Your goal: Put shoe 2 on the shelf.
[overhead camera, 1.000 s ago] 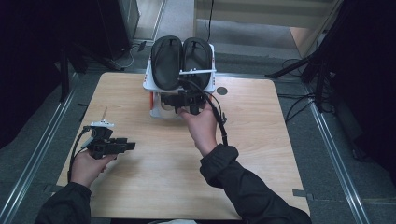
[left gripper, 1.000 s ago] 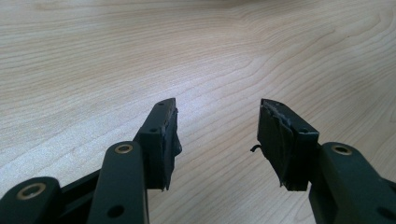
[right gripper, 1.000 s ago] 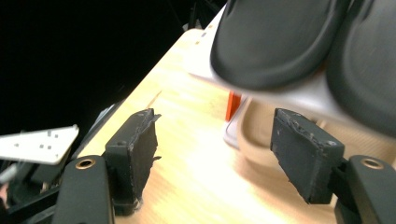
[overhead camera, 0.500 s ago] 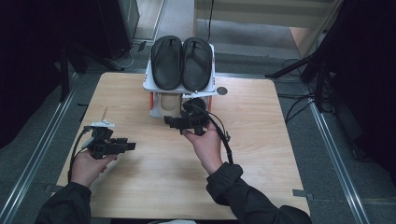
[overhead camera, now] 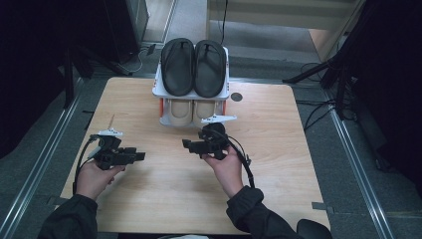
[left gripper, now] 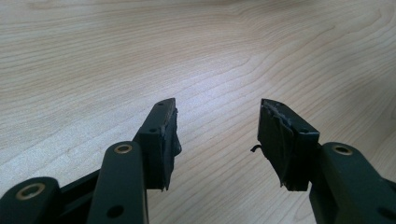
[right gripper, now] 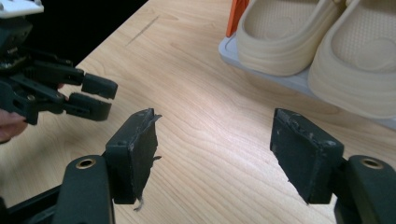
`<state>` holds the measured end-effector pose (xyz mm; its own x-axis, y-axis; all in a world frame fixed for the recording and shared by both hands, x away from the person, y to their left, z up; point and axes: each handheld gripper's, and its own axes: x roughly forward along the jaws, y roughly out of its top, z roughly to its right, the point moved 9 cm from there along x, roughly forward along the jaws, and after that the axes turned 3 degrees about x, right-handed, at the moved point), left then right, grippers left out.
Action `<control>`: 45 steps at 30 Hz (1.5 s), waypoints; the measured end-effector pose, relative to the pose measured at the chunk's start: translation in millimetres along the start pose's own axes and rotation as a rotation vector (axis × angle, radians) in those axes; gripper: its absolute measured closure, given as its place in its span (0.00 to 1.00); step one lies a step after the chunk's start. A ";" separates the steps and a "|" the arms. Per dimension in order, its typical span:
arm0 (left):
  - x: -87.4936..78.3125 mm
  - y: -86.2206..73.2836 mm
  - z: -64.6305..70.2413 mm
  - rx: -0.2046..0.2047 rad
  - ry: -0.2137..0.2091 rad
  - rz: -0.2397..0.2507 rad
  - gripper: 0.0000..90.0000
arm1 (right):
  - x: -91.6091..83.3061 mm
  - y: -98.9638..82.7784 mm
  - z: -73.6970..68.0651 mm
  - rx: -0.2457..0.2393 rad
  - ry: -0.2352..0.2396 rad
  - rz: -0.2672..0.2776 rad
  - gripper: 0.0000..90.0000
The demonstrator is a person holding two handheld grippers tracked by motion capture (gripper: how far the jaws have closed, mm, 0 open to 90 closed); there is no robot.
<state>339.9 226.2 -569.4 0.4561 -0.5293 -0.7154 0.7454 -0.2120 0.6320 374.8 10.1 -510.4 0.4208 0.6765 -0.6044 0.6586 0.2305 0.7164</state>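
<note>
A white two-tier shoe rack point(overhead camera: 157, 92) stands at the table's far middle. A pair of black slippers point(overhead camera: 194, 67) lies on its top shelf and a pair of beige clogs point(overhead camera: 191, 110) on the lower one. My right gripper point(overhead camera: 185, 145) hovers low over the table just in front of the rack, pointing left, open and empty. In the right gripper view its jaws point(right gripper: 215, 149) stand wide, with the beige clogs point(right gripper: 289, 37) on the grey shelf point(right gripper: 299, 83) at upper right. My left gripper point(overhead camera: 141, 156) rests at the left, pointing right, open and empty point(left gripper: 217, 135) over bare wood.
The wooden table point(overhead camera: 283, 169) has room in front of and beside the rack. A small dark round disc point(overhead camera: 237, 97) sits right of the rack. The left gripper point(right gripper: 93, 95) appears in the right gripper view. Stand legs and cables point(overhead camera: 323, 74) lie on the floor.
My right gripper has drawn back from the rack toward the person and sunk closer to the table, its jaws empty. The left gripper has stayed in place.
</note>
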 end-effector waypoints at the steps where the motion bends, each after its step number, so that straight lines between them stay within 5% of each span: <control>1: -0.1 -0.1 -0.1 0.003 0.000 -0.002 0.53 | -0.3 -2.3 0.8 0.000 0.002 -0.005 0.36; 9: 0.8 0.3 0.1 0.008 0.002 -0.004 0.53 | -3.8 -15.9 10.6 -0.027 0.017 -0.011 0.36; 26: 8.9 9.7 7.3 0.034 -0.021 -0.011 0.52 | -30.7 -45.5 46.7 0.032 -0.013 -0.004 0.36; 31: 12.3 13.3 10.0 0.049 -0.027 -0.014 0.52 | -38.7 -50.8 48.5 0.032 0.030 0.011 0.32; 45: 20.4 21.4 18.5 0.069 -0.052 -0.014 0.49 | -52.9 -58.5 70.2 0.093 -0.020 0.046 0.31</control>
<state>356.1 195.7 -565.0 0.4189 -0.5674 -0.7090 0.7152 -0.2749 0.6426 357.8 -88.3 -544.8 0.4632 0.6707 -0.5793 0.6934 0.1329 0.7082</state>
